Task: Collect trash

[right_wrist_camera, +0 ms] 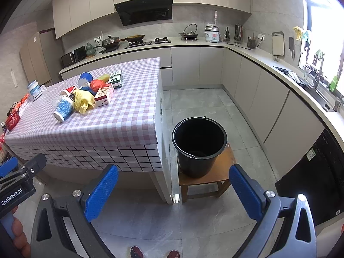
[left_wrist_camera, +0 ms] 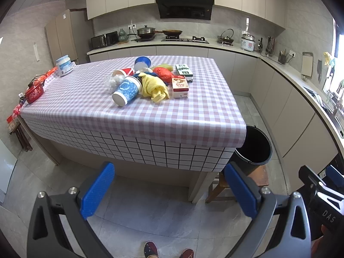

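Both grippers were held low in front of the table [left_wrist_camera: 86, 99], over the floor, nothing between their fingers. Left gripper [left_wrist_camera: 169, 185]: jaws spread wide, empty, blue pads facing the table's near edge. Right gripper [right_wrist_camera: 173, 187]: jaws likewise wide apart and empty, pointed toward the black bucket [right_wrist_camera: 198, 148]. The trash lay in a loose heap on the checked tablecloth, toward the far half of the table: a blue patterned paper cup [left_wrist_camera: 126, 91] on its side at the near edge of the heap, a yellow cloth [left_wrist_camera: 153, 87] touching it, a red and white carton [left_wrist_camera: 180, 86] just beside the cloth, a red plastic bag [left_wrist_camera: 163, 73] behind, a green box [left_wrist_camera: 183, 69] at the far side, a red cup [left_wrist_camera: 124, 72] and a blue bowl-like container [left_wrist_camera: 142, 62] at the back. Crumpled clear plastic [left_wrist_camera: 111, 80] sat against the blue cup. The bucket stood off the table's right corner on a wooden stool [right_wrist_camera: 204, 178], apart from the heap; its inside looked dark, contents could not be told. A white tub [left_wrist_camera: 64, 65] and a red pot [left_wrist_camera: 34, 91] sat along the table's left edge, well apart from the heap. The person's shoes [left_wrist_camera: 150, 249] showed below the grippers.
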Motion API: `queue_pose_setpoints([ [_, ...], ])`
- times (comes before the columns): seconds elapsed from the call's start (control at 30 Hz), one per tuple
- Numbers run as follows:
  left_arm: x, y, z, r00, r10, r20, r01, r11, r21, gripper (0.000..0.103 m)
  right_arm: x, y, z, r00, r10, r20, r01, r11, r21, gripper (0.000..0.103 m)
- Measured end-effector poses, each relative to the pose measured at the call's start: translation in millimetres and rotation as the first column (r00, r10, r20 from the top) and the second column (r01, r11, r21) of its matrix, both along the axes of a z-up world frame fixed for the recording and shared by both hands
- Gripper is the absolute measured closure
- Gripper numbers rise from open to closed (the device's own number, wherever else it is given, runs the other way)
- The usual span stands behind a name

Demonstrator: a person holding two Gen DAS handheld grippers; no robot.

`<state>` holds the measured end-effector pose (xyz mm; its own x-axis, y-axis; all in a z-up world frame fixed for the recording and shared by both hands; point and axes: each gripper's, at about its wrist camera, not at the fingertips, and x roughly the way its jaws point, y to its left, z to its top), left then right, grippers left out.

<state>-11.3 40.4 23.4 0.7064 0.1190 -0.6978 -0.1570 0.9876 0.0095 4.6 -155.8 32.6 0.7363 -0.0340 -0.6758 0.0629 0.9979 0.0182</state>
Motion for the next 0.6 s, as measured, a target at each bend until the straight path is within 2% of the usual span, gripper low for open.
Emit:
queue_pose_setpoints([
  [0.6,7.4,9.4,-2.6,1.000,-0.010,-0.010,0.010,1.000,-0.006,0.000,7.1,6.4,0.4,1.000,-0.001,0.000,0.001,1.000,0.002,0.000],
])
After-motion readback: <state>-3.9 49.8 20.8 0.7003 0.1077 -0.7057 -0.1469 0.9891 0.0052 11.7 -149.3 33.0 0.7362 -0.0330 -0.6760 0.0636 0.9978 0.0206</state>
